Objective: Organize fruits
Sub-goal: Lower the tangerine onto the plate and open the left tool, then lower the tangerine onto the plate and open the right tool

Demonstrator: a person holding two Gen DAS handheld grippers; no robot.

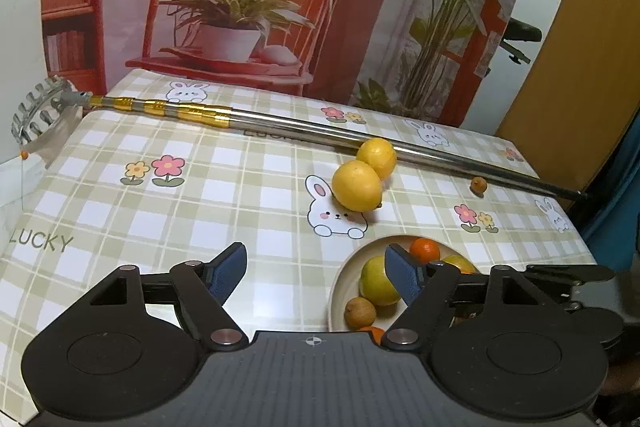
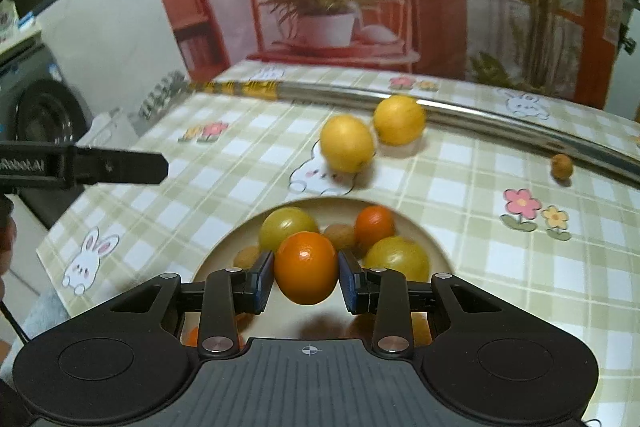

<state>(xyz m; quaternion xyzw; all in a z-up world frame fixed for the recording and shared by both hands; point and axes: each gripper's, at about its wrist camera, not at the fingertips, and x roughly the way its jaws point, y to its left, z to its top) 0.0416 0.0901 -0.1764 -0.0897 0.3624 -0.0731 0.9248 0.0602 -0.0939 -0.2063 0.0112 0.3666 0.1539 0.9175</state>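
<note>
My right gripper [image 2: 306,277] is shut on an orange [image 2: 306,267] and holds it just above a cream plate [image 2: 436,247]. In the plate lie a small orange [image 2: 374,225], two yellow-green citrus fruits [image 2: 286,227] and small brown fruits [image 2: 340,235]. Two lemons [image 2: 347,143] sit side by side on the tablecloth beyond the plate, and a small brown fruit [image 2: 561,166] lies at the far right. My left gripper [image 1: 316,273] is open over the cloth, left of the plate [image 1: 340,287]; the lemons [image 1: 357,185] lie ahead of it.
A long telescopic metal pole [image 1: 304,131] with a claw head [image 1: 38,115] lies across the far side of the table, touching the far lemon. The left gripper's finger [image 2: 120,167] shows at the left of the right wrist view. A printed backdrop stands behind the table.
</note>
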